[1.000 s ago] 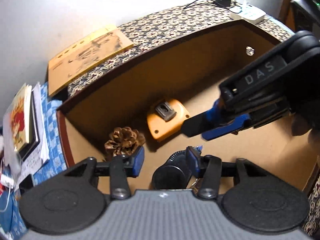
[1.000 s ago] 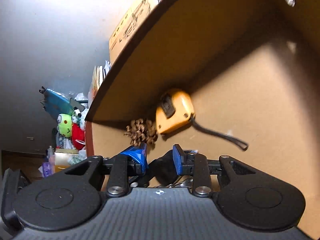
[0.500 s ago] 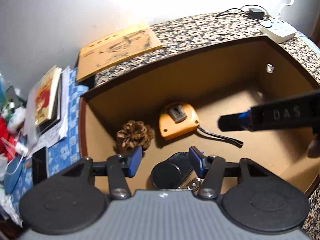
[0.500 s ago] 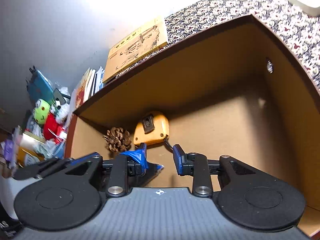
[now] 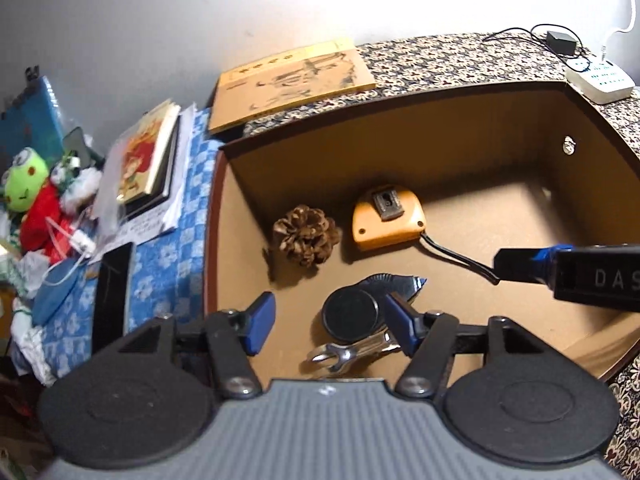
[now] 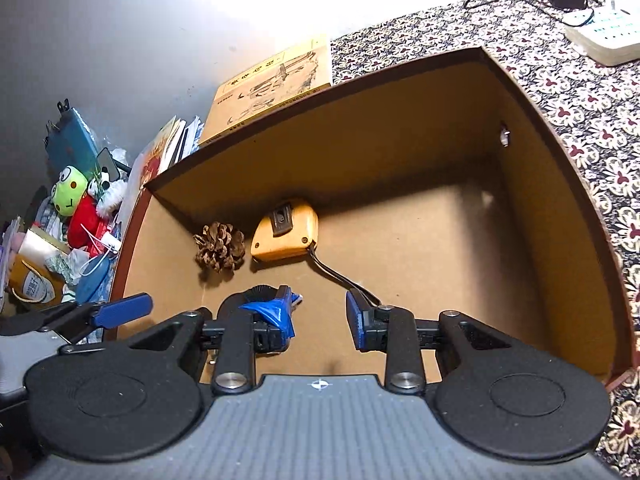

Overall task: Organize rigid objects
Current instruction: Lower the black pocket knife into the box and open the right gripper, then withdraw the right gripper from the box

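A brown cardboard box (image 5: 400,132) (image 6: 532,92) holds a pine cone (image 5: 306,234) (image 6: 220,246), an orange tape measure (image 5: 386,218) (image 6: 286,232) with a black strap, a round black brush-like object (image 5: 352,314) (image 6: 256,294) and a metal clip (image 5: 346,354). My left gripper (image 5: 330,330) hovers open above the box's near side, over the black object. My right gripper (image 6: 320,318) is open and holds nothing, raised over the box; the left wrist view shows its dark finger (image 5: 520,266) entering from the right.
A yellow book (image 5: 292,80) (image 6: 272,84) lies behind the box on the patterned cloth (image 5: 460,56). Books (image 5: 148,156), a black phone (image 5: 114,276) and plush toys (image 5: 36,196) crowd the blue checked cloth at left. A white power strip (image 5: 600,80) (image 6: 604,36) sits far right.
Both grippers have risen and pulled back from the box, so more of its rim and surroundings show. The right gripper's finger has withdrawn toward the right. The box contents stay put.
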Motion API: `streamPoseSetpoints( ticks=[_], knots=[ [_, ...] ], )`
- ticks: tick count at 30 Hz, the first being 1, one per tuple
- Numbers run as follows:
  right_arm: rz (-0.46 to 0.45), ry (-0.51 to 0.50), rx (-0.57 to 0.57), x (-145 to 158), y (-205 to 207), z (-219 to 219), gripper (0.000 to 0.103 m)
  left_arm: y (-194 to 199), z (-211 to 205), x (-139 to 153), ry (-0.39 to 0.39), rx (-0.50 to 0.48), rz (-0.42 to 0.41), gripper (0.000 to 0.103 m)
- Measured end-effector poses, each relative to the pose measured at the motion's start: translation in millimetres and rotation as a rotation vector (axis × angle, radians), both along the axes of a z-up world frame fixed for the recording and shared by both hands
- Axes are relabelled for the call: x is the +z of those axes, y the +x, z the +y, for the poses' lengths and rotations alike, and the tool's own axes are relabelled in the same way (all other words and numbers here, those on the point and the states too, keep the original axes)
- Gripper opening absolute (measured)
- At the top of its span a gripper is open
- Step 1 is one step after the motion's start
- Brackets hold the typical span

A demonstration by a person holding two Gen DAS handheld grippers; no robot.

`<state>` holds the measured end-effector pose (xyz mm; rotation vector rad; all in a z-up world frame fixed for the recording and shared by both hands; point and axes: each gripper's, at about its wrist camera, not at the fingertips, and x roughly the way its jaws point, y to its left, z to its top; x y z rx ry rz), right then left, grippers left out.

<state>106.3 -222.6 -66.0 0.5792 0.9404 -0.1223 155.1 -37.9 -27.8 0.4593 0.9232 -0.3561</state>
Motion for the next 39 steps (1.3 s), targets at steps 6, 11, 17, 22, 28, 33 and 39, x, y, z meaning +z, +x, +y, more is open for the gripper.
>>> streamPoseSetpoints(
  ticks=[6,11,17,22,28,33,39],
  knots=[
    [-0.030,-0.025,0.011,13.1,-13.2,5.3,0.013,-19.9,2.1,11.2,-0.001,0.022,-0.049,0.071],
    [-0.060,-0.052,0.020,24.5,-23.5,11.1,0.013,-30.7,5.9,20.7,-0.029,0.038,-0.062,0.074],
    [-0.075,-0.076,0.023,32.5,-33.6,17.2,0.014,-42.5,9.4,27.8,-0.044,0.059,-0.076,0.074],
    [-0.107,-0.102,0.015,39.8,-45.2,20.6,0.013,-52.1,12.2,36.5,-0.068,0.078,-0.090,0.074],
    [-0.156,-0.130,0.010,47.6,-59.1,25.2,0.013,-64.1,14.2,41.5,-0.090,0.081,-0.086,0.074],
    [-0.173,-0.143,0.023,51.9,-69.6,30.0,0.013,-75.8,13.8,43.4,-0.086,0.078,-0.094,0.074],
    [-0.178,-0.138,0.023,52.6,-81.9,32.5,0.012,-85.9,15.6,39.5,-0.085,0.081,-0.066,0.074]
  ],
)
